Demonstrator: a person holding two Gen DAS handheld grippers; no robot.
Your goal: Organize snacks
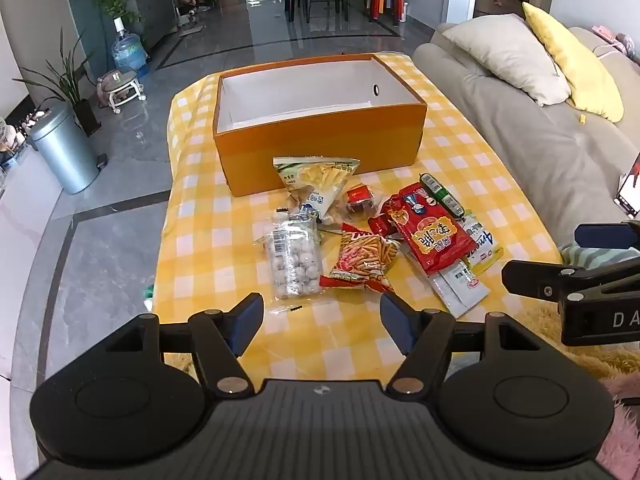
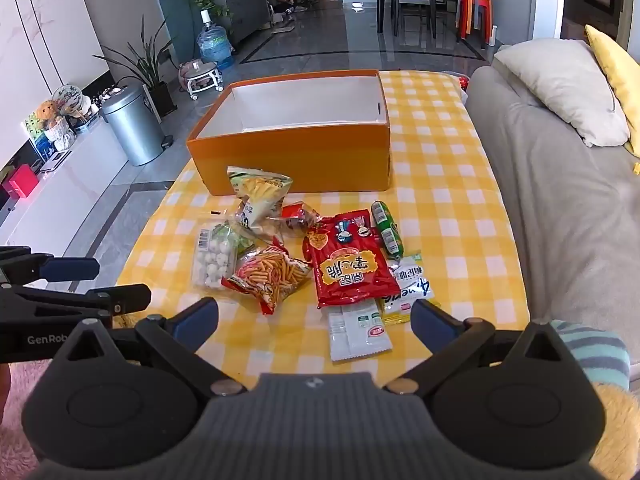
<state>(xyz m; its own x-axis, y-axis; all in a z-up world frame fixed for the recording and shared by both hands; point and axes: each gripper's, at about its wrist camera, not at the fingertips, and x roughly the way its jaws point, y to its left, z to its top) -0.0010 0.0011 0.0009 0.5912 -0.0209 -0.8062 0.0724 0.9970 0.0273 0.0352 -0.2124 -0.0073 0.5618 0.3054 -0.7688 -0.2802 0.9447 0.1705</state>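
The snacks lie in a loose heap on the checked tablecloth (image 1: 460,152), just in front of the orange box (image 1: 320,140), which stands open with nothing visible inside. Nearest the box leans the green fries bag (image 1: 316,176); further from it sit the clear pack of white balls (image 1: 294,258), the red stick-snack bag (image 1: 366,258) and the big red packet (image 2: 352,264), which overlaps the white sachets (image 2: 358,330).

Both tools hang above the heap's near edge, away from the box. The left gripper (image 1: 322,322) stands wide and holds nothing; the right gripper (image 2: 314,320) is spread fully, also empty.

Best start, I judge: take a top, free-lying packet first, pinch a flat edge, lift clear before carrying over the box wall.
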